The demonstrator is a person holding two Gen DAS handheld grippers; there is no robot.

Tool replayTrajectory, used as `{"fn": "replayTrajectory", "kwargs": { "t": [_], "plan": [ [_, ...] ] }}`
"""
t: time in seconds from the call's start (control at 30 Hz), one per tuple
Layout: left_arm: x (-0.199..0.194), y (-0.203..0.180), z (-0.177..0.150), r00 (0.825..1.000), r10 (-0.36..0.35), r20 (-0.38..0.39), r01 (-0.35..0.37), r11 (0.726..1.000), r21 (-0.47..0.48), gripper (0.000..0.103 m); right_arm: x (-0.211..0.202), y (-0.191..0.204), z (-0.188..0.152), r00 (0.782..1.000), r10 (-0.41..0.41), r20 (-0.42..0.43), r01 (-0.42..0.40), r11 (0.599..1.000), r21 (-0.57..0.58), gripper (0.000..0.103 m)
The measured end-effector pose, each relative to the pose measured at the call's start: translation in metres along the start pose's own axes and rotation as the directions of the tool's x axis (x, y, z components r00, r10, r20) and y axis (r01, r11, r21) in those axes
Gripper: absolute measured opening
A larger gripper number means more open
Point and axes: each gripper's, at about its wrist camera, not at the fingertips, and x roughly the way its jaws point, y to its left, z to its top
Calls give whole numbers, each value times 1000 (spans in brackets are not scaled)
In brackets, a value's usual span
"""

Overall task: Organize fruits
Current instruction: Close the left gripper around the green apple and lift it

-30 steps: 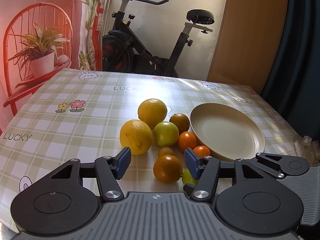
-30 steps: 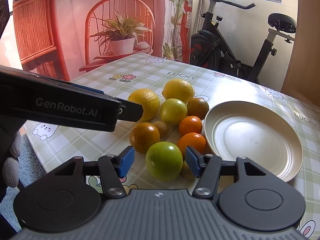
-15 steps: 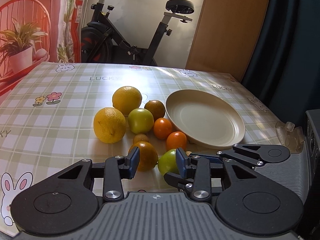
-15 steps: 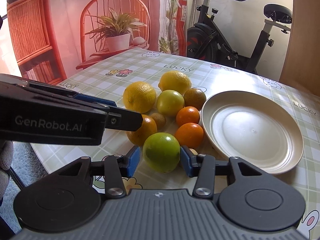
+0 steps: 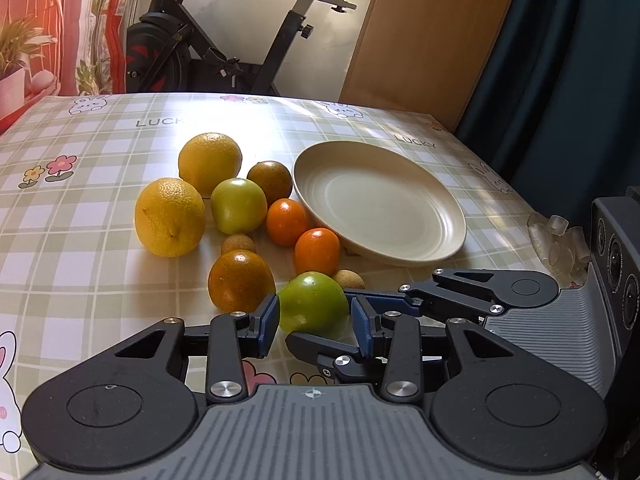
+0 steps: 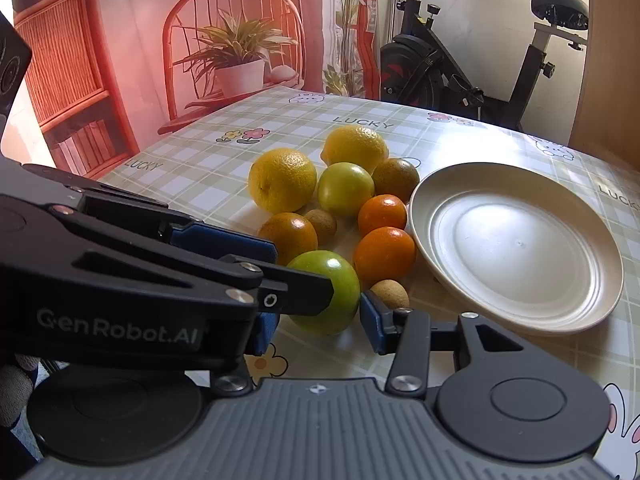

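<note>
A pile of fruit lies on the checked tablecloth left of an empty cream plate [image 5: 380, 204] [image 6: 516, 248]. A green apple [image 5: 314, 306] [image 6: 326, 296] is the nearest fruit. Both grippers stand around it. My left gripper [image 5: 314, 322] has its blue pads close on both sides of the apple. My right gripper [image 6: 318, 326] also brackets the apple; its left finger is hidden behind the left gripper's arm. Behind the apple lie two yellow citrus [image 5: 170, 216] [image 5: 210, 162], a second green apple [image 5: 239, 204], several oranges and small brown fruits.
An exercise bike [image 5: 224, 52] stands behind the table's far edge. A clear plastic piece [image 5: 558, 240] lies at the right table edge. A red chair with a potted plant [image 6: 236, 64] stands at the left.
The left gripper swung right from the dark orange to the green apple and narrowed around it. The right gripper stayed at the apple.
</note>
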Motion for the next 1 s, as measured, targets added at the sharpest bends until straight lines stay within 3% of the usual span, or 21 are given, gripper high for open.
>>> {"fn": "replayTrajectory", "kwargs": {
  "t": [0.43, 1.0],
  "plan": [
    [13, 5, 5, 1000, -16, -19, 15, 999, -50, 43, 5, -5, -3, 1000, 15, -3, -15, 999, 29, 47],
    [15, 2, 5, 1000, 1, 4, -1, 1000, -21, 47, 4, -10, -4, 1000, 21, 12, -22, 997, 76, 46]
  ]
}}
